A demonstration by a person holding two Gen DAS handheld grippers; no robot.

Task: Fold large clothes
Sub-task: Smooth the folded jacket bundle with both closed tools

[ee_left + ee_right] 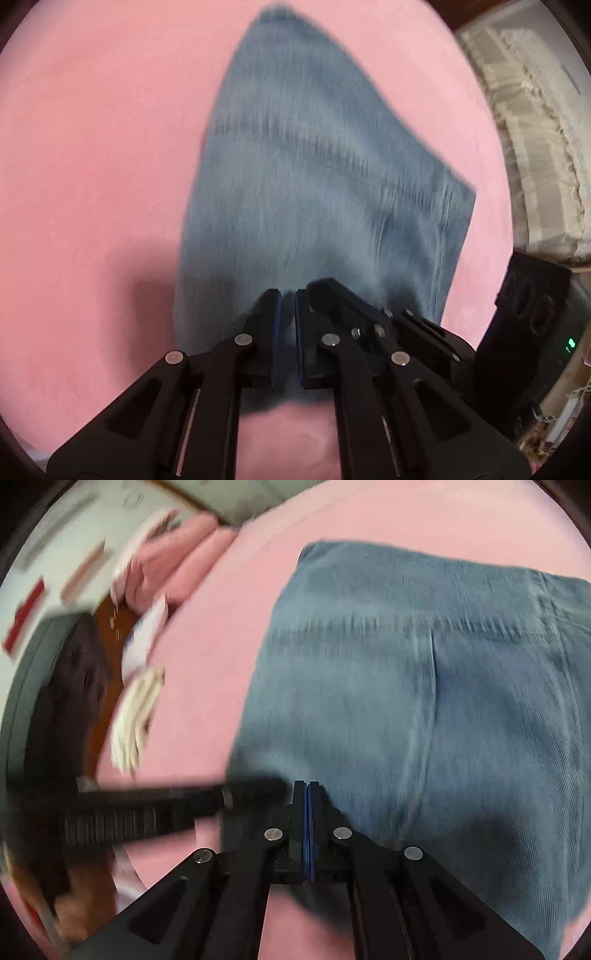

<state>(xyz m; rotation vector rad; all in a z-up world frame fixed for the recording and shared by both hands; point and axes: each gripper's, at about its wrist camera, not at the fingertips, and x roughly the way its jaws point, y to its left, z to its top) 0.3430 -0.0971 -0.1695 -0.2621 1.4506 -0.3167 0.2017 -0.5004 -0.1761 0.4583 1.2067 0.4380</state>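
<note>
A light blue denim garment (314,177) lies on a pink sheet (92,147), stretching away from me. My left gripper (287,295) sits over its near edge, its jaws nearly closed with denim showing in the narrow gap between them. My right gripper (306,784) is shut at the near left edge of the same denim (424,701); whether cloth is pinched between its pads is hidden. The other gripper's black body (147,812) shows blurred at the left in the right wrist view. Both views are motion-blurred.
The pink sheet (221,646) covers the whole surface. Cream folded fabric (535,147) lies beyond its right edge, with a black device (532,314) below it. A pink pillow (173,550), white items (136,709) and brown floor (110,627) lie past the left edge.
</note>
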